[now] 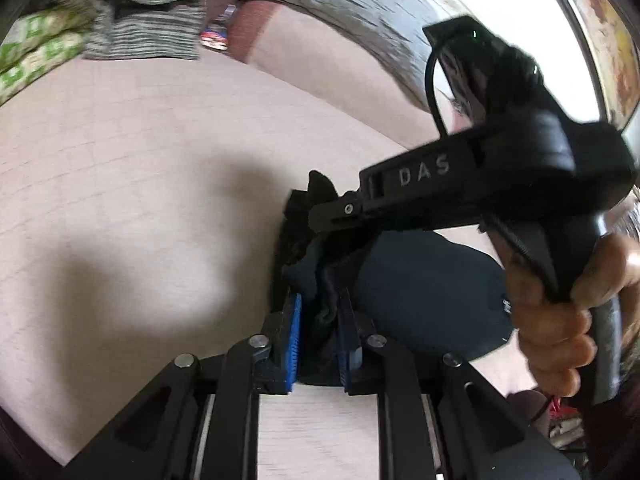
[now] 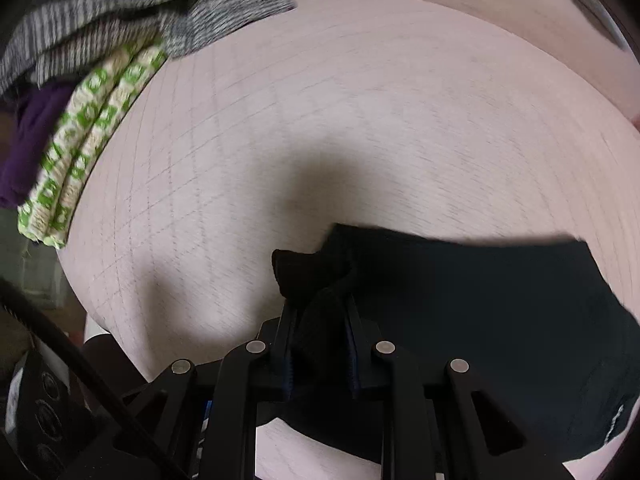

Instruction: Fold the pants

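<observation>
Dark fabric of the pants [image 1: 432, 292] is bunched between the blue-padded fingers [image 1: 295, 336] of the left gripper [image 1: 320, 332], whose jaws stand narrow and clamp a fold of cloth. Just to its right and slightly ahead, the right gripper [image 1: 340, 210] reaches across, held in the person's right hand [image 1: 568, 312], and meets the same gathered edge. In its own view the right gripper [image 2: 320, 344] is likewise closed down on a wad of black cloth, with the rest of the pants [image 2: 480, 312] spreading off to its right over the pale pink table [image 2: 360, 120]. Both pinches sit close together on one bunched edge, probably so the garment can be lifted and carried over as a single fold without sagging between the grips. Ahead of the grippers the table runs bare. Farther off, to the left, lie a green-and-white patterned cloth [image 2: 88, 148], a purple garment [image 2: 32, 136] and grey striped knitwear [image 2: 160, 12], heaped at the far edge, apparently set out of the folding space.
</observation>
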Tool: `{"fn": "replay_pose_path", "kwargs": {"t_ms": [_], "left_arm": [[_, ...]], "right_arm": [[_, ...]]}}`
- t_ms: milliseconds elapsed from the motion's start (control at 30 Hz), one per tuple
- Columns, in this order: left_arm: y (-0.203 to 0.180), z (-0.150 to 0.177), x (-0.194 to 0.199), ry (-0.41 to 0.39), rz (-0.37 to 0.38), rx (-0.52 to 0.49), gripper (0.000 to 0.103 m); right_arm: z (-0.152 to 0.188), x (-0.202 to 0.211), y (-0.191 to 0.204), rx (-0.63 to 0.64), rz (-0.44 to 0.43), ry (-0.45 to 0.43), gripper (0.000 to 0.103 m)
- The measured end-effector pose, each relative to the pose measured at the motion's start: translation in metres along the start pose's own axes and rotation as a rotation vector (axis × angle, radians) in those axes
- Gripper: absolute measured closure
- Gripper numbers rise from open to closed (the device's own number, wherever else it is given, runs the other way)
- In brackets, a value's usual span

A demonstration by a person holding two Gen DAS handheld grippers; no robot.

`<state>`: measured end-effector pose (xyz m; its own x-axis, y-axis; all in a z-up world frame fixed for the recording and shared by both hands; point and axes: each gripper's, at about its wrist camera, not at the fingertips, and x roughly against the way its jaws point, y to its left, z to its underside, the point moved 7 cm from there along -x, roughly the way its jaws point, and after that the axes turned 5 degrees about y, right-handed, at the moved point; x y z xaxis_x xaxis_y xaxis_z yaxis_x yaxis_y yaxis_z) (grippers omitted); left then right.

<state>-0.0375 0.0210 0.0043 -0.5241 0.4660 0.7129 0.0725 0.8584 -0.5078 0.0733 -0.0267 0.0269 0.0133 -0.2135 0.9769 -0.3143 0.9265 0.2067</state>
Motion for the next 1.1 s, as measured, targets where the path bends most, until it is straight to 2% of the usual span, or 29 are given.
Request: {"fn": "replay_pose_path", "kwargs": {"t_ms": [100,133,233,333,400,433,467,533,567,600,633,700,767,833,933,1000,1033,1067,1100], "left_arm": [[-0.033,0.009,-0.01,0.033,0.022,-0.062,0.087],[-0.044,0.015,-0.014,0.047,0.031,-0.086,0.086],[-0.065,0.031,-0.02,0.077,0.029,-0.146,0.077],[-0.072,0.041,-0.021,0.093,0.015,-0.175,0.073],[-0.065,0.04,-0.022,0.103,0.008,-0.163,0.068],[-0.061,0.037,-0.023,0.105,0.003,-0.155,0.064],[-0.056,0.036,-0.019,0.105,-0.005,-0.145,0.062],[-0.049,0.032,-0.018,0.103,-0.02,-0.118,0.062],[-0.047,0.032,-0.017,0.102,-0.022,-0.106,0.061],[-0.044,0.03,-0.017,0.101,-0.025,-0.093,0.061],[-0.041,0.029,-0.017,0.1,-0.03,-0.082,0.06],[-0.038,0.026,-0.021,0.103,-0.049,-0.074,0.06],[-0.041,0.023,-0.025,0.11,-0.046,-0.07,0.06],[-0.051,0.02,-0.032,0.116,-0.043,-0.09,0.06],[-0.063,0.022,-0.048,0.126,-0.071,-0.158,0.06],[-0.063,0.03,-0.064,0.17,-0.12,-0.184,0.06],[-0.063,0.033,-0.069,0.184,-0.132,-0.183,0.06],[-0.062,0.035,-0.07,0.177,-0.137,-0.19,0.059],[-0.064,0.036,-0.068,0.159,-0.139,-0.21,0.057]], "right_arm": [[0.015,0.008,-0.042,-0.062,-0.031,-0.024,0.082],[0.01,0.007,-0.045,-0.074,-0.037,-0.029,0.082],[0.019,0.006,-0.078,-0.108,-0.046,-0.068,0.081],[0.03,0.004,-0.123,-0.141,0.056,-0.123,0.076],[0.035,0.005,-0.142,-0.163,0.09,-0.148,0.068],[0.038,0.008,-0.15,-0.176,0.101,-0.169,0.06],[0.041,0.012,-0.157,-0.191,0.105,-0.18,0.046],[0.048,0.028,-0.173,-0.229,0.131,-0.229,0.045],[0.052,0.043,-0.181,-0.255,0.171,-0.282,0.046],[0.054,0.052,-0.182,-0.262,0.172,-0.312,0.051],[0.056,0.064,-0.179,-0.271,0.12,-0.356,0.054],[0.057,0.076,-0.169,-0.29,-0.054,-0.403,0.059],[0.054,0.08,-0.151,-0.288,-0.248,-0.42,0.059],[0.049,0.069,-0.138,-0.301,-0.367,-0.401,0.059],[0.047,0.041,-0.139,-0.365,-0.433,-0.349,0.059],[0.055,0.013,-0.151,-0.456,-0.447,-0.29,0.059],[0.063,0.005,-0.16,-0.484,-0.439,-0.285,0.062],[0.072,0.003,-0.165,-0.496,-0.443,-0.298,0.077],[0.082,0.003,-0.173,-0.498,-0.435,-0.319,0.086]]}}
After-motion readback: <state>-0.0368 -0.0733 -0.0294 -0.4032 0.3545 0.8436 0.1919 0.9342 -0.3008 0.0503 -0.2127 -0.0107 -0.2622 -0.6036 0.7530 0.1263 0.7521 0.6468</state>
